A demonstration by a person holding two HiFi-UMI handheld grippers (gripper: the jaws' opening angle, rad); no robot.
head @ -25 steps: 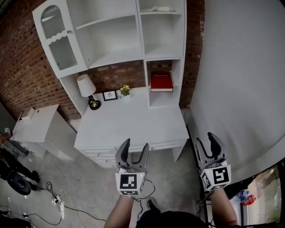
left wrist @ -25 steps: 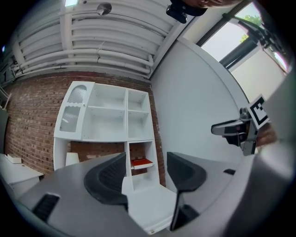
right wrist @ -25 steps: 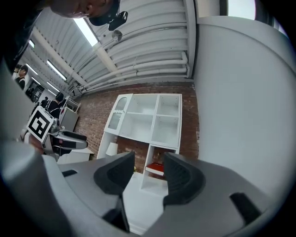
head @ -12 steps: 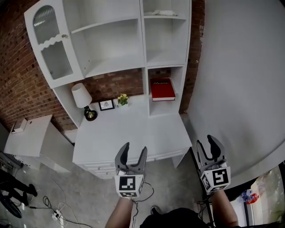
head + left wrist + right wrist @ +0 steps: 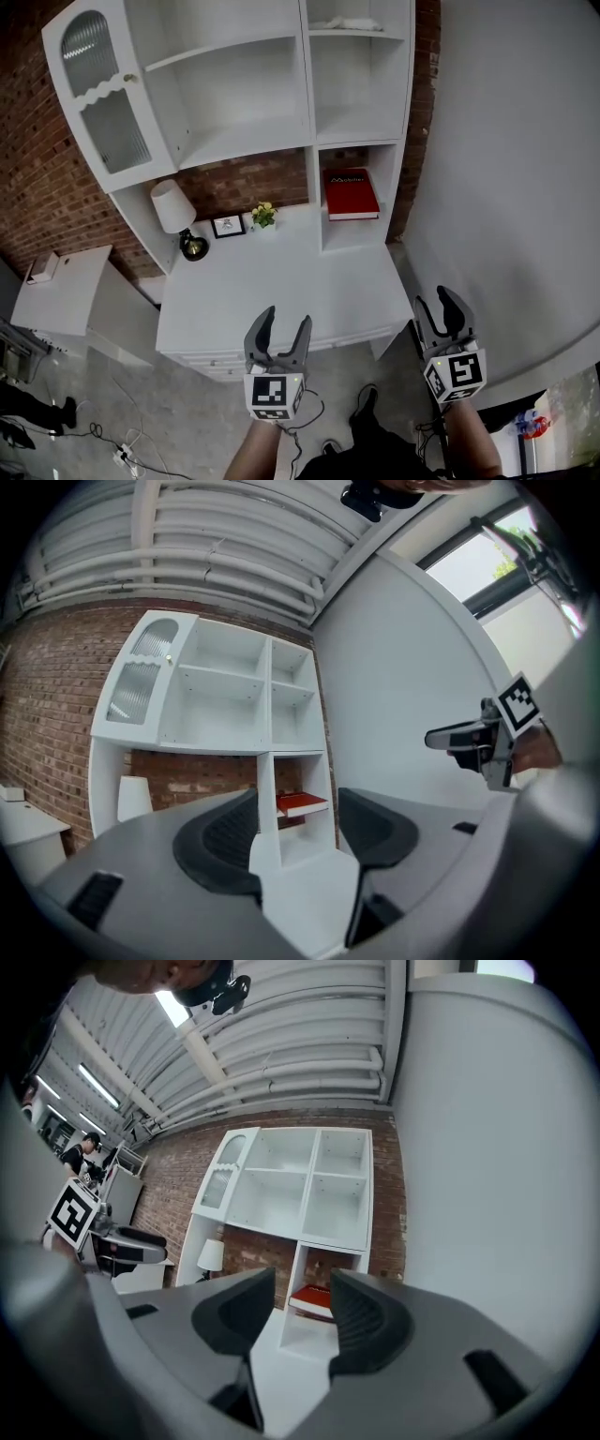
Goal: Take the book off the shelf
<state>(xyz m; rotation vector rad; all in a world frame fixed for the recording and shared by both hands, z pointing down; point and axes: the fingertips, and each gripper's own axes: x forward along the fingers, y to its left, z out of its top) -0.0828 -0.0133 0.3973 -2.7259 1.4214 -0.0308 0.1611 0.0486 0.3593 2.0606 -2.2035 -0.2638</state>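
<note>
The red book [image 5: 352, 194] lies flat in the lower right cubby of the white shelf unit [image 5: 314, 150]. It also shows between the jaws in the left gripper view [image 5: 302, 803] and the right gripper view [image 5: 312, 1299], far off. My left gripper [image 5: 286, 319] hangs open and empty before the desk's front edge. My right gripper [image 5: 434, 300] is open and empty too, off the desk's right corner beside the grey wall. Both point toward the shelf, well short of the book. Each gripper appears in the other's view: right gripper [image 5: 459, 738], left gripper [image 5: 131, 1239].
On the white desk top [image 5: 281, 272] stand a lamp [image 5: 173, 208], a small picture frame [image 5: 228, 226] and a small plant [image 5: 263, 215]. A glass cabinet door [image 5: 98, 94] is at upper left. A grey wall [image 5: 516, 187] runs along the right. A low white table [image 5: 66, 291] stands left.
The head view has shifted, so the shelf and the book now sit a little lower and further right. Both grippers keep their place in front of the desk, empty.
</note>
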